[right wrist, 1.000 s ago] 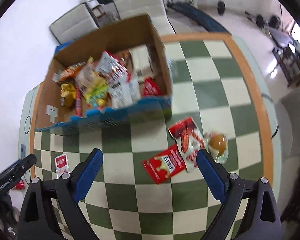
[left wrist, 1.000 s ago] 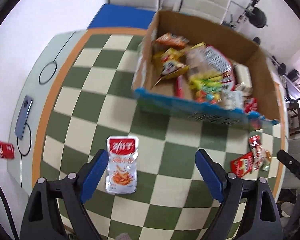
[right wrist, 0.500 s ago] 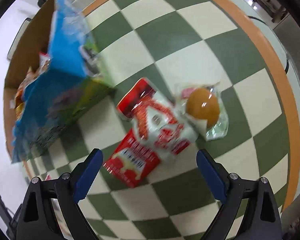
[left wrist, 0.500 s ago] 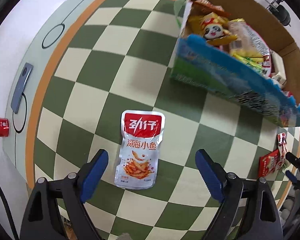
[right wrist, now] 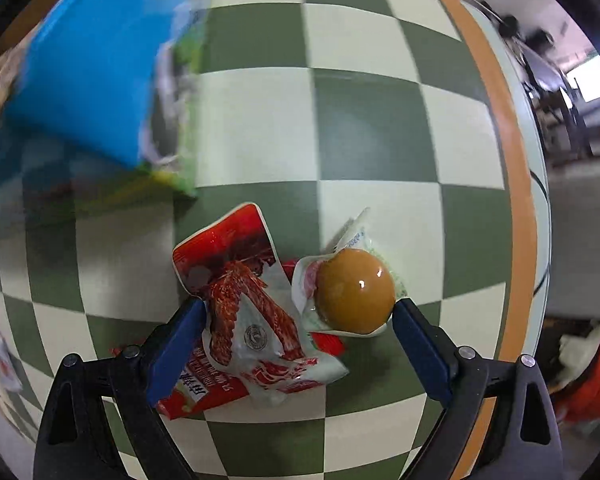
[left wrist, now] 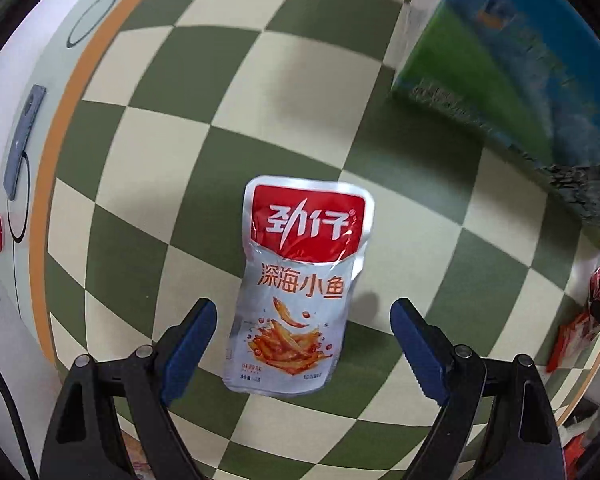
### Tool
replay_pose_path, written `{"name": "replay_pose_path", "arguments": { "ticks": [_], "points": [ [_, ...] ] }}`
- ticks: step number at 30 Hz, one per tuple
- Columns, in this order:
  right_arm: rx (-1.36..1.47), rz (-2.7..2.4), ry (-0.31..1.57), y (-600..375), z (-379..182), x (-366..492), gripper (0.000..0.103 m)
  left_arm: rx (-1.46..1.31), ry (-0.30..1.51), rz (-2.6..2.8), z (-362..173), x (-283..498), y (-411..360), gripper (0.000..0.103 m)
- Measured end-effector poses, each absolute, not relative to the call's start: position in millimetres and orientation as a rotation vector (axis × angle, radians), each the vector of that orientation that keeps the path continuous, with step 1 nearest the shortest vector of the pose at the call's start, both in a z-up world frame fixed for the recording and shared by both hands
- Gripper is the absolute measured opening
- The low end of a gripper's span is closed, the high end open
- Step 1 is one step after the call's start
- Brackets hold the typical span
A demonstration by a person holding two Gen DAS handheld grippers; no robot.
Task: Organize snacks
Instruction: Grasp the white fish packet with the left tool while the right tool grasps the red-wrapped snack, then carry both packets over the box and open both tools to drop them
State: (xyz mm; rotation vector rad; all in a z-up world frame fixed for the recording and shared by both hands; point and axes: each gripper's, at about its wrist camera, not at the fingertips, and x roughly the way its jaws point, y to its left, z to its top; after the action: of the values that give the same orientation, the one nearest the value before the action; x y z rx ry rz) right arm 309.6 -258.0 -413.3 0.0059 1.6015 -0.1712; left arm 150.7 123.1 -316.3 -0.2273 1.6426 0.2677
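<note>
Hovering open-jawed over snacks beside the box.
Left gripper straddles the fish pouch, long axis pointing boxward; right gripper, open, brackets the egg pack and red packets.

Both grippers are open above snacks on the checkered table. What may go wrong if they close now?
1. The right gripper spans a chicken-wing packet, a red packet beneath it and a wrapped brown egg; it may catch several, or the round egg may slip away.
2. The fish pouch lies flat and off-centre, nearer one of the left gripper's fingers; they may slide over it.
</note>
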Motion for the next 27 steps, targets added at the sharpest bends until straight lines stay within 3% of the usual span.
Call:
{"name": "replay_pose_path", "arguments": {
  "ticks": [1,3,4,5,7,9,19,27],
  "points": [
    [-0.020,-0.160,1.610,-252.9,-414.4,308.2,0.095,-0.230,1.649,0.264,-319.6,151.0,125.2,0.089],
    [-0.054,-0.146,1.604,-245.9,-412.5,304.1,0.083,-0.237,1.661,0.247,-326.5,149.9,127.3,0.085],
    [-0.045,-0.127,1.599,-243.5,-410.4,301.5,0.062,-0.236,1.661,0.243,-328.1,149.1,128.0,0.078],
    [-0.014,-0.096,1.604,-241.4,-409.5,297.6,0.062,-0.248,1.645,0.226,-327.4,147.9,128.3,0.075],
    [-0.010,-0.069,1.615,-236.4,-410.3,290.2,0.061,-0.236,1.633,0.206,-325.9,150.4,128.0,0.056],
    [0.005,-0.051,1.614,-232.6,-410.5,280.3,0.061,-0.199,1.624,0.176,-321.8,150.1,119.0,0.046],
    [0.365,0.033,1.621,-235.2,-408.7,235.8,0.057,-0.219,1.635,0.095,-315.1,129.0,95.3,0.040],
    [0.418,0.094,1.569,-209.8,-378.0,224.7,0.057,-0.214,1.596,-0.006,-285.0,117.8,70.5,0.040]
  ]
}}
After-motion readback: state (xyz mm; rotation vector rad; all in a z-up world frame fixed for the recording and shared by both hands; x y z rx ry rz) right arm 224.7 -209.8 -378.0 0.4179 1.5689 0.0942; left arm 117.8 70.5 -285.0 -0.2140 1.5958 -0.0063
